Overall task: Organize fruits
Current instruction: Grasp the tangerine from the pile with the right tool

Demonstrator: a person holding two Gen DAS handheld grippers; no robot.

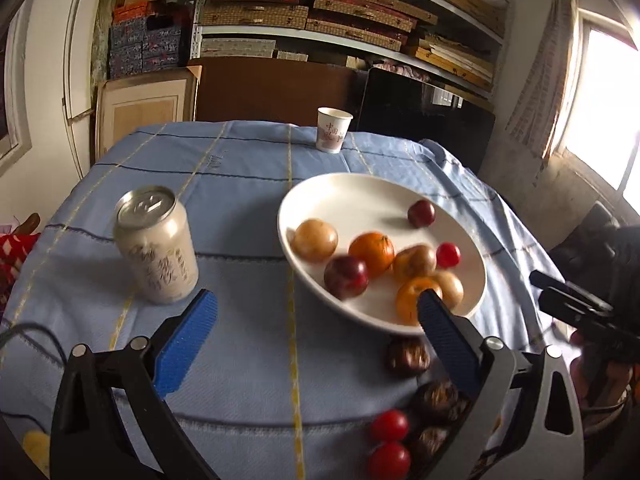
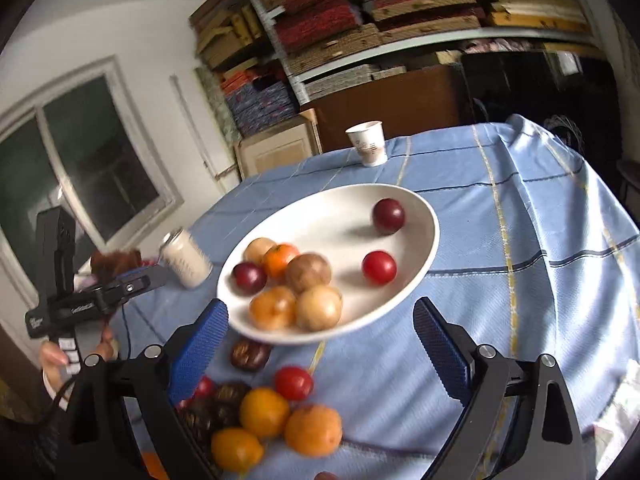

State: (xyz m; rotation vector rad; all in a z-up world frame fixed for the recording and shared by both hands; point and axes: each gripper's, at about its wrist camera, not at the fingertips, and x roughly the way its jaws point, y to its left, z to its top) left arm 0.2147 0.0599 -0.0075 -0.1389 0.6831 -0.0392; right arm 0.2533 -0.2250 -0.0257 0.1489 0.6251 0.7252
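Note:
A white plate (image 1: 352,196) (image 2: 320,216) on the blue tablecloth holds several fruits: oranges (image 1: 372,252), brown passion fruits (image 1: 314,240), dark plums (image 1: 346,276) and a red cherry tomato (image 2: 379,267). Loose fruit lies in front of the plate: oranges (image 2: 313,430), cherry tomatoes (image 1: 389,425) (image 2: 293,383) and dark wrinkled fruits (image 1: 407,356) (image 2: 249,354). My left gripper (image 1: 316,308) is open and empty above the cloth, beside the plate's near rim. My right gripper (image 2: 320,316) is open and empty above the plate's near rim and the loose pile.
A drink can (image 1: 157,246) (image 2: 186,258) stands left of the plate. A paper cup (image 1: 333,130) (image 2: 367,143) stands at the far table edge. Shelves stacked with boxes rise behind. The cloth (image 2: 520,280) hangs off the right edge.

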